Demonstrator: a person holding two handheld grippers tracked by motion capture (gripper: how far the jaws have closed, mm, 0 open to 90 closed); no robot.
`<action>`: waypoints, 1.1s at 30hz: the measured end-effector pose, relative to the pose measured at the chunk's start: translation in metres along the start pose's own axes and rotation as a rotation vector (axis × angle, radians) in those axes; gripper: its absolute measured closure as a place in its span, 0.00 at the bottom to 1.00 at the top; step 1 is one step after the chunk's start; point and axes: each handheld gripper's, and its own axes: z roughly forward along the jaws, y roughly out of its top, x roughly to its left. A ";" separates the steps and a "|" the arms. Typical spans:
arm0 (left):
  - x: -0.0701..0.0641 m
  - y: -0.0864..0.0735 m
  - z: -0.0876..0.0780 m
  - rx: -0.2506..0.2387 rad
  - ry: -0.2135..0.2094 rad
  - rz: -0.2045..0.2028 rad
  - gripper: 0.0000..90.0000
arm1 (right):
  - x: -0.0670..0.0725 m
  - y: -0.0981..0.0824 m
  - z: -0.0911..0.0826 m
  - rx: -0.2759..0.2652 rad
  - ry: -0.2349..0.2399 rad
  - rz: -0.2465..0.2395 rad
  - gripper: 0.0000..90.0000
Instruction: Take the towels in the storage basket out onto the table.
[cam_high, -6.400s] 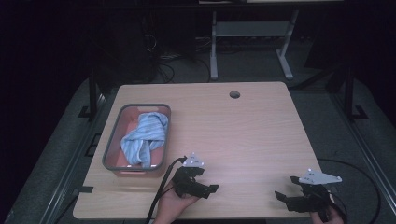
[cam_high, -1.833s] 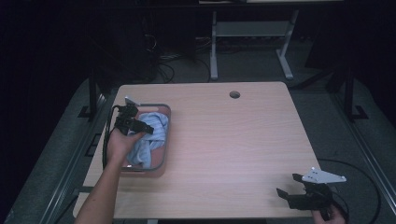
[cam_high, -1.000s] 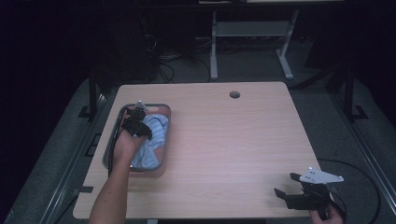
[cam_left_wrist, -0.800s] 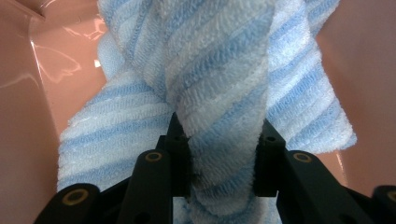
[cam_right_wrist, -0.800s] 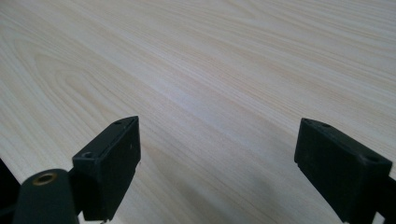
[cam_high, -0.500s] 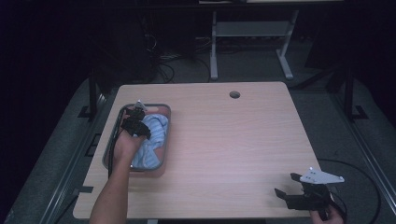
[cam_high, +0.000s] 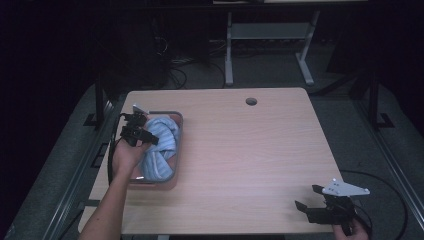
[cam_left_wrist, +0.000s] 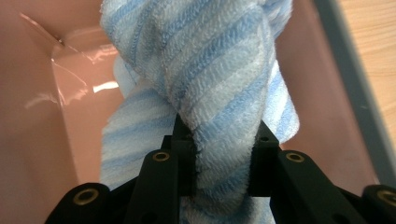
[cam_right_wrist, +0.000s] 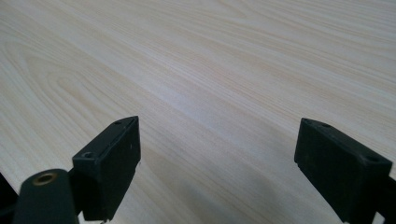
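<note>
My left tongs (cam_left_wrist: 219, 163) have just squeezed shut on a fold of the blue striped towel (cam_left_wrist: 210, 84), which hangs over the pink tray (cam_high: 176, 150) at the left side of the worktop (cam_high: 260, 150). My right tongs (cam_right_wrist: 217, 168) stand wide over bare wood, well apart from the tray.

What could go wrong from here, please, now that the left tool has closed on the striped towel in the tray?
1. The left tool pinches only one thick fold of the blue striped towel, so the fold could slip out as it lifts.
2. The rest of the towel lies bunched in the pink tray; a trailing end might catch the rim and drag or tip the tray.
3. The right tool is open at the table's near corner, too far away to steady the tray.
</note>
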 end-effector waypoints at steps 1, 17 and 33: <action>0.000 -0.002 -0.003 -0.014 -0.014 -0.002 0.78 | 0.000 0.000 0.001 0.000 0.001 -0.001 0.16; 0.000 -0.021 -0.042 -0.143 -0.112 0.016 0.78 | 0.002 0.002 0.006 0.013 0.005 -0.014 0.16; 0.003 -0.023 -0.062 -0.200 -0.174 -0.008 0.78 | 0.001 0.003 0.006 0.011 0.007 -0.015 0.16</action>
